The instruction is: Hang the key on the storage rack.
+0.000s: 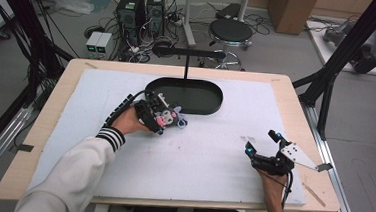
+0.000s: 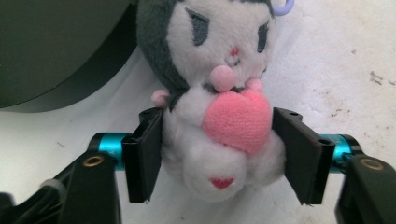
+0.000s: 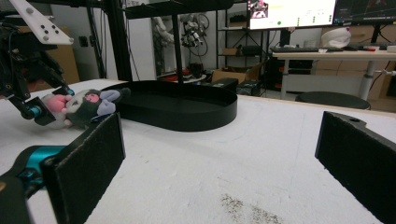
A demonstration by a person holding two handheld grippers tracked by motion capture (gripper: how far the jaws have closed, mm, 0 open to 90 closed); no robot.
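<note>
White foam-covered table (image 1: 197, 157) in a cluttered lab. Left gripper (image 2: 219, 149) is clamped around a small grey-and-white plush doll with a pink heart (image 2: 219, 107), just beside the black oval tray (image 1: 211, 105). Right gripper (image 1: 263, 144) sits spread, empty. Looks like grasping's done; lifting it into the tray probably comes next.

1. A white mat (image 1: 213, 153) covers most of the wooden table (image 1: 39, 125).
2. A black stool (image 1: 230, 33) stands on the floor beyond the far edge of the table.
3. Two computer towers (image 1: 140, 12) stand left of the stool, with loose cables around them.
4. A cardboard box (image 1: 293, 10) stands right of the stool.
5. A lit monitor (image 3: 292, 11) is on a desk behind the table.
</note>
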